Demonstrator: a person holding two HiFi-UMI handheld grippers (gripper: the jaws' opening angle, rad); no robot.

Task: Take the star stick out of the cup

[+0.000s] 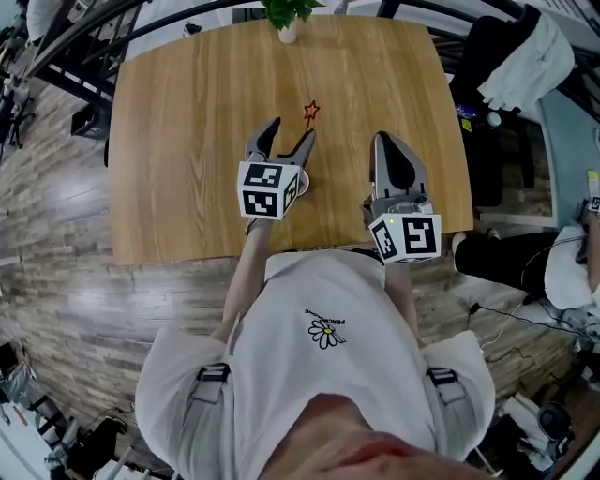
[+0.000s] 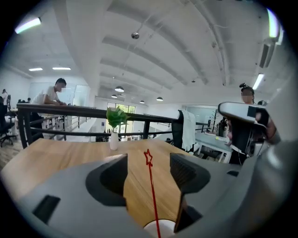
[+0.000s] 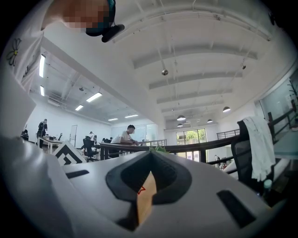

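A thin red star stick (image 1: 311, 112) stands in a white cup (image 1: 301, 184) on the wooden table (image 1: 187, 141), leaning away from me. My left gripper (image 1: 290, 134) is low over the cup with its jaws wide open. In the left gripper view the star stick (image 2: 149, 160) rises from the cup (image 2: 166, 229) between the two fingers (image 2: 184, 173), and neither pad touches it. The left gripper (image 2: 148, 173) holds nothing. My right gripper (image 1: 385, 142) hovers to the right of the cup, shut and empty. In its own view the right gripper (image 3: 150, 155) has its tips together, with the red star (image 3: 141, 189) showing below them.
A small white vase with a green plant (image 1: 288, 26) stands at the table's far edge, also the plant (image 2: 115, 118) straight ahead in the left gripper view. A chair draped with white cloth (image 1: 525, 56) sits beyond the table's right side. A black railing (image 2: 70, 111) runs behind the table.
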